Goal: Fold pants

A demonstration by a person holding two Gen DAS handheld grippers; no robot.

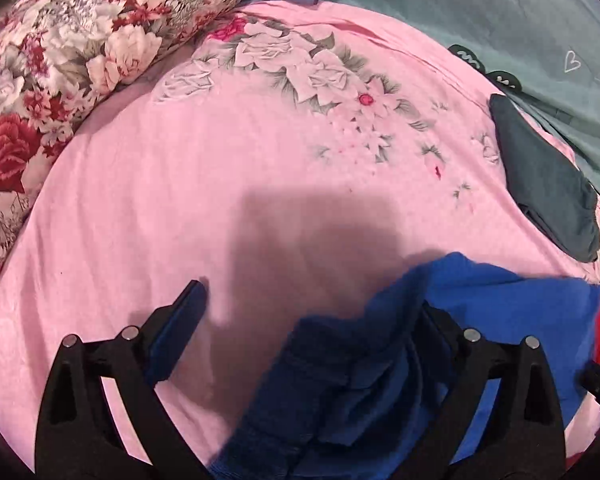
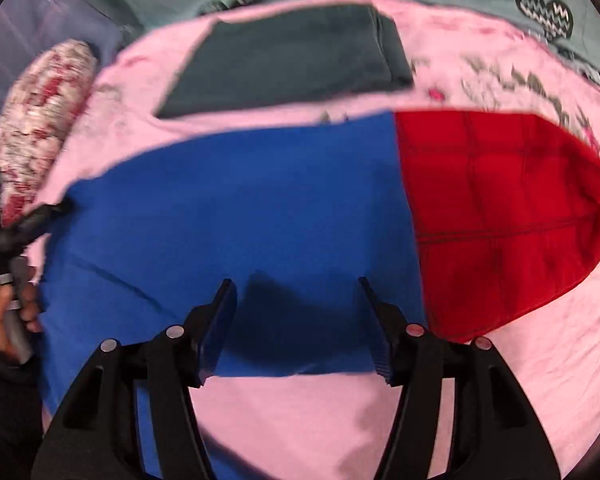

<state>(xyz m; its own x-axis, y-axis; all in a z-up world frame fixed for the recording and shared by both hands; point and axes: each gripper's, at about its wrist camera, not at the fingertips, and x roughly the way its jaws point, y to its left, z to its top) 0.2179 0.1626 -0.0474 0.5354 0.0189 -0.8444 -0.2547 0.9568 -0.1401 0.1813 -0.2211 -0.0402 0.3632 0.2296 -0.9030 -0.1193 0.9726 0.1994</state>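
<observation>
Blue pants [image 2: 236, 208] are spread flat on the pink sheet [image 2: 300, 420] of the bed, with a red garment [image 2: 500, 220] touching their right edge and a folded grey item [image 2: 292, 64] just beyond them

Right tool [image 2: 296, 292] is held spread above the near hem of the pants; both fingers are seen clear of the cloth, nothing pinched

Left tool [image 1: 312, 300] is also spread wide. In the left wrist view, rumpled blue fabric [image 1: 380, 352] is bunched by its right finger [image 1: 436, 320], the left finger [image 1: 188, 300] is over bare sheet. Whether the cloth is touched by the right finger cannot be told, but no pinch is made

In the right wrist view, the left tool is seen at the left edge of the pants, gripped by a hand [image 2: 4, 312]

A floral pillow [image 1: 80, 60] lies at the far left, a grey-green blanket [image 1: 500, 12] beyond the sheet
</observation>
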